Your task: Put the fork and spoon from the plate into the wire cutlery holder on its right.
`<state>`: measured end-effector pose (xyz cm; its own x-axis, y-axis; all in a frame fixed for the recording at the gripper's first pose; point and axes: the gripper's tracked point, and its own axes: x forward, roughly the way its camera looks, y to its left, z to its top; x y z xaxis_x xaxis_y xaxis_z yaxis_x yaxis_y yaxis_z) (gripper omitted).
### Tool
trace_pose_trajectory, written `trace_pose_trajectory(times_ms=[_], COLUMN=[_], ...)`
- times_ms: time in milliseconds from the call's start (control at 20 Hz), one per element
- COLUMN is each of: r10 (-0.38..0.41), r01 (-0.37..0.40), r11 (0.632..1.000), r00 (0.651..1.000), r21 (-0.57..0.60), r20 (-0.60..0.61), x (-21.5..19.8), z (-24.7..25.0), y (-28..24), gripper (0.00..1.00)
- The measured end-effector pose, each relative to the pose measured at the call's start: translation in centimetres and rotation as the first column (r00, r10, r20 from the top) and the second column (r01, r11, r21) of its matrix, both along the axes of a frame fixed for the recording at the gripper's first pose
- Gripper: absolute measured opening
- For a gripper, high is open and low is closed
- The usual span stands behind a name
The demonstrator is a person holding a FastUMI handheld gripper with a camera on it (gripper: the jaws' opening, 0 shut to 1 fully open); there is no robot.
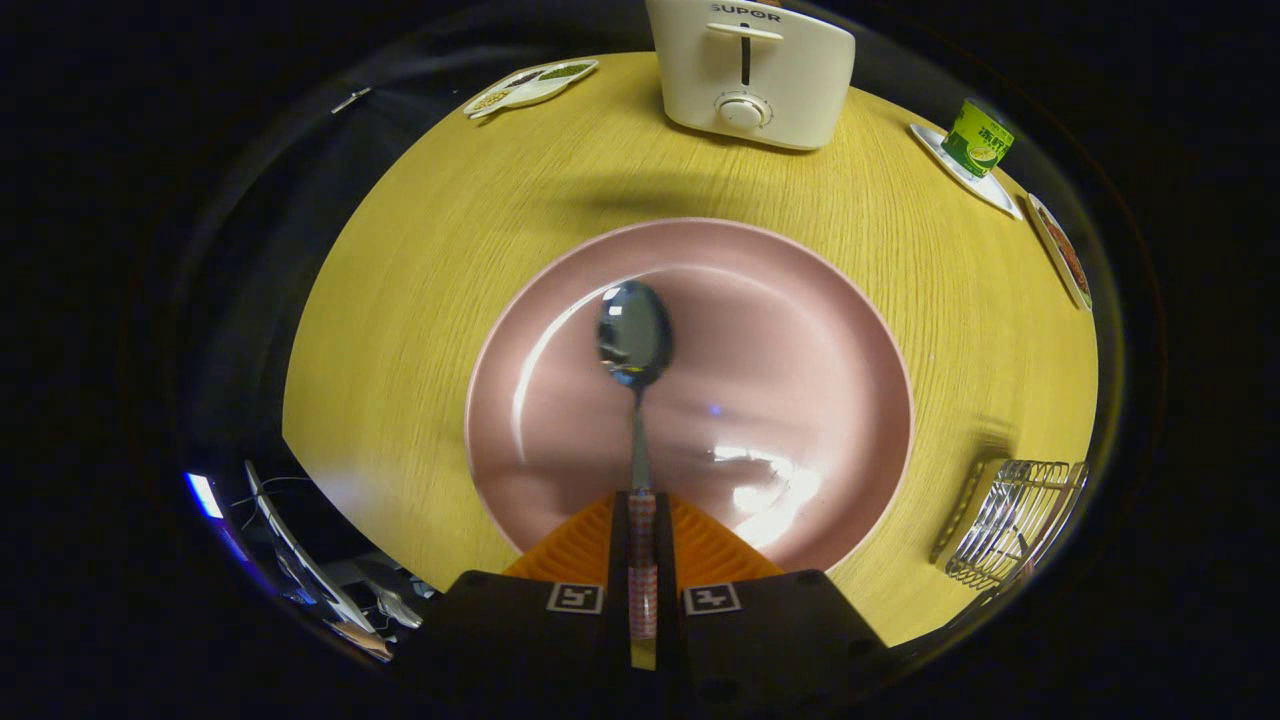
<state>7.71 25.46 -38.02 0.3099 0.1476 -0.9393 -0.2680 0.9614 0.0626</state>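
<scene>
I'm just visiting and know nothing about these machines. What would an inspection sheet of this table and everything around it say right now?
Surface: round yellow wooden table, bare around the plate.
Job's things: shiny metal spoon held by its handle over the round pink plate, bowl pointing ahead; wire cutlery holder to the plate's right. Fork: nothing seen.
Clutter: cream toaster beyond the plate; green can on a white coaster; divided white dish; a patterned dish at the table's far right edge.
Grippers: gripper shut on the spoon handle.
Cables: thin wires below the table's left edge.
Surroundings: dark; a lit device low on the left.
</scene>
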Motion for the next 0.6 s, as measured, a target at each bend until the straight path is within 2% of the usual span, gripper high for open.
trace_pose_trajectory(times_ms=[200, 600], r10=[0.111, 0.123], r01=[-0.111, -0.131], r11=[0.994, 0.988], r00=[0.994, 0.988], r21=[0.018, 0.088], r20=[0.025, 0.091], x=[-0.5, -3.4], z=[1.0, 10.3], y=[-0.3, -4.0], gripper=[0.08, 0.08])
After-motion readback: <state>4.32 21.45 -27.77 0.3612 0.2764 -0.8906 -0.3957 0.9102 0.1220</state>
